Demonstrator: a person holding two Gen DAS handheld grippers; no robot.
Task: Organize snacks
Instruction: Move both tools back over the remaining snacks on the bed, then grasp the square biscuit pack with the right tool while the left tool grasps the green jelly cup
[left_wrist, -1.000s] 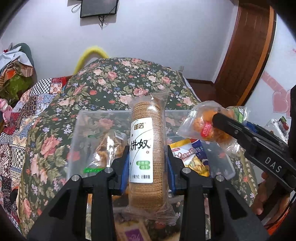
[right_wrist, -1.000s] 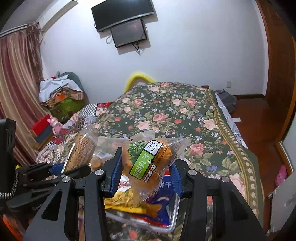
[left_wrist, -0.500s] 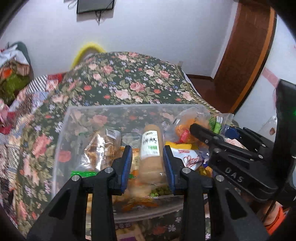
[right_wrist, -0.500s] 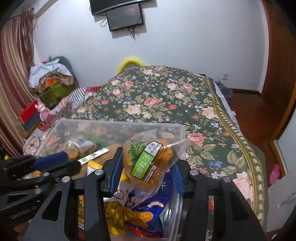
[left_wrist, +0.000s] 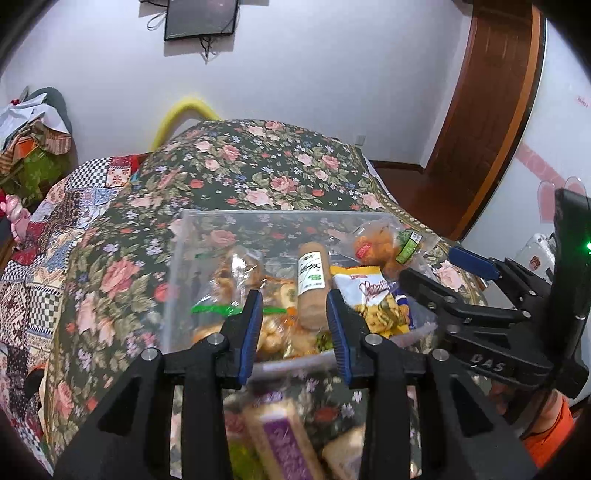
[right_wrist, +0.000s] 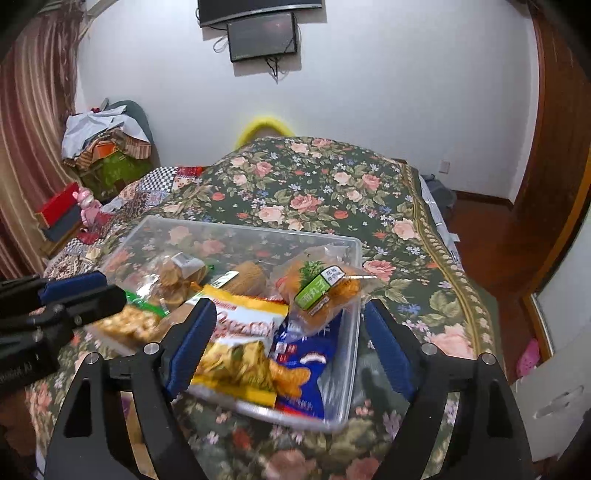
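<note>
right gripper (right_wrist: 288, 339): jaws opening, nothing held | orange snack bag (right_wrist: 325, 291) dropped at clear bin (right_wrist: 352, 325) right edge | left gripper (left_wrist: 295, 325): narrowly parted, jaws opening, empty; biscuit roll (left_wrist: 312, 284) released mid-bin | both stowed, loose packets (left_wrist: 280, 439) outside remain

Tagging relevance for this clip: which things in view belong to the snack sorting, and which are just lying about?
Belongs to the job:
- clear bin
- biscuit roll
- orange snack bag
- yellow chip bag
- blue packet
- purple packet, outside the bin
- left gripper, empty
- right gripper, jaws opening, clear of the bag

Just lying about:
- floral bedspread
- wall screen
- clothes pile
- pink toy
</note>
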